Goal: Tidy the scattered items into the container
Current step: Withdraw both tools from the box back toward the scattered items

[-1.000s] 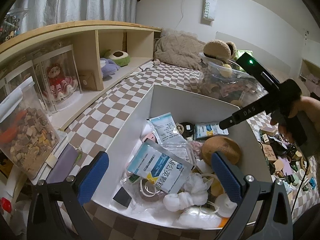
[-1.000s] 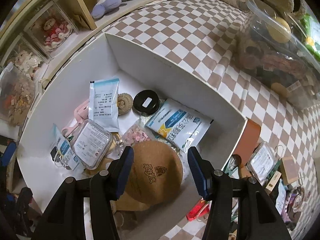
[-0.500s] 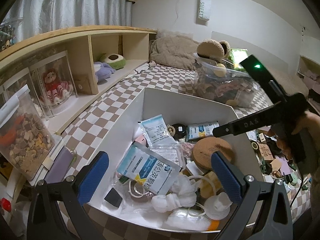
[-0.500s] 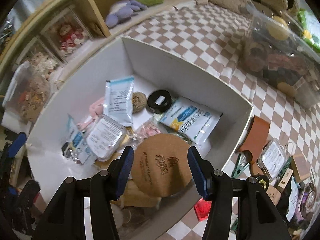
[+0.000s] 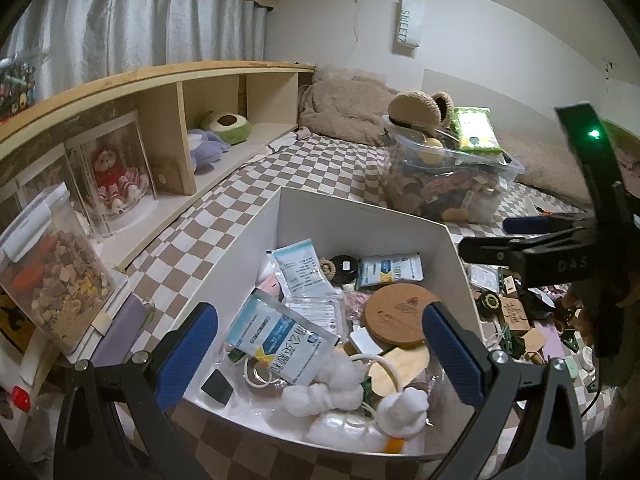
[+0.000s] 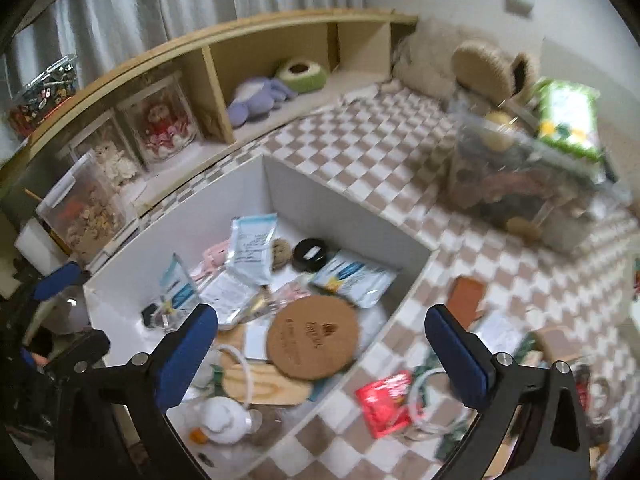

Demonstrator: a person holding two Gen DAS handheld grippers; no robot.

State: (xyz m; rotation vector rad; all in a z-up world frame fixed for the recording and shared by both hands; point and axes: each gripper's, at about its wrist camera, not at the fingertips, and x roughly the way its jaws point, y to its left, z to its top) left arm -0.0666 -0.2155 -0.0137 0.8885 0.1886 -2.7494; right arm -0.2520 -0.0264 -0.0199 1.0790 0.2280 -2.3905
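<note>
Here the white box sits on the checkered cloth, its long axis running from the near rim away toward the clear tub at the back. The round cork coaster lies loose inside it, tilted, resting on a wooden board and a white card, close to the box's right wall. As a disc it has no long axis; its print faces up. Around it are a blue-and-white sachet, a pale upright-lying packet, a black round tin and a white plush near the front rim.

The right gripper is opening, its blue pads wide apart, with nothing pressed between them; the coaster lies below and beyond them, untouched. The left gripper hangs over the near rim, its jaws spread wide and empty, a large sachet beneath.

To the right of the box, scattered things remain on the cloth: a red packet, a brown leather piece, a clear packet. That side is crowded right up to the wall. The cloth between the box's far edge and the tub is bare, and a strip between the box's left wall and the wooden shelf stays open. In the left view the right gripper's black body stands just past the right wall.
</note>
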